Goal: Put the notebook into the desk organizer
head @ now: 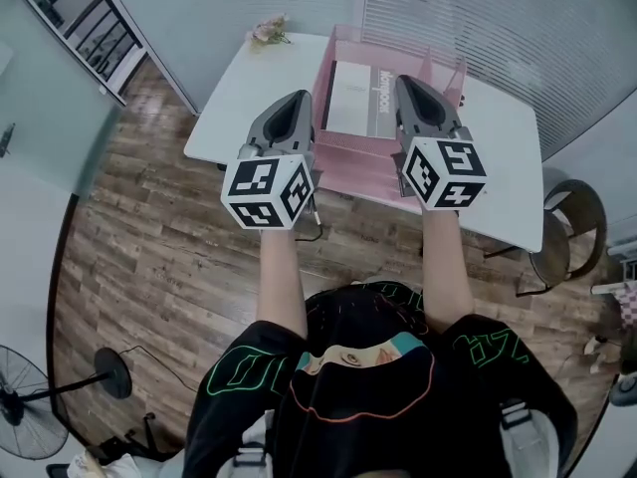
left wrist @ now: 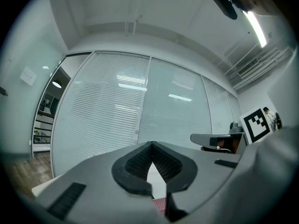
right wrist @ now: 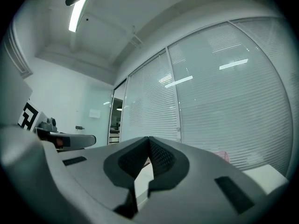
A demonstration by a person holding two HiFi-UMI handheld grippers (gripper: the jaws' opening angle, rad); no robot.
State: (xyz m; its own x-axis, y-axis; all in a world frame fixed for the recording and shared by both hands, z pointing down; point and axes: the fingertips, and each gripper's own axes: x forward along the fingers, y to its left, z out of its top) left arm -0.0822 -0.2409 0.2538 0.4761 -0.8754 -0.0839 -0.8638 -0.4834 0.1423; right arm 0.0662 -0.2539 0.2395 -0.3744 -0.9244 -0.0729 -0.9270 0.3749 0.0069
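Note:
A white notebook [head: 354, 96] with a grey spine strip lies flat between the walls of the clear pink desk organizer [head: 343, 162] on the white table [head: 249, 98]. My left gripper [head: 298, 97] hovers over the organizer's left side, shut and holding nothing. My right gripper [head: 407, 81] hovers over its right side, also shut and holding nothing. In the left gripper view the jaws [left wrist: 151, 144] meet in front of a blind-covered glass wall, tilted upward, with a sliver of pink organizer [left wrist: 160, 204] below. The right gripper view shows its jaws [right wrist: 148, 138] pressed together the same way.
A small bunch of flowers [head: 267, 32] lies at the table's far left corner. A round stool [head: 565, 229] stands to the right of the table and a floor fan [head: 30, 406] at the lower left. Glass walls with blinds [head: 478, 18] stand behind the table.

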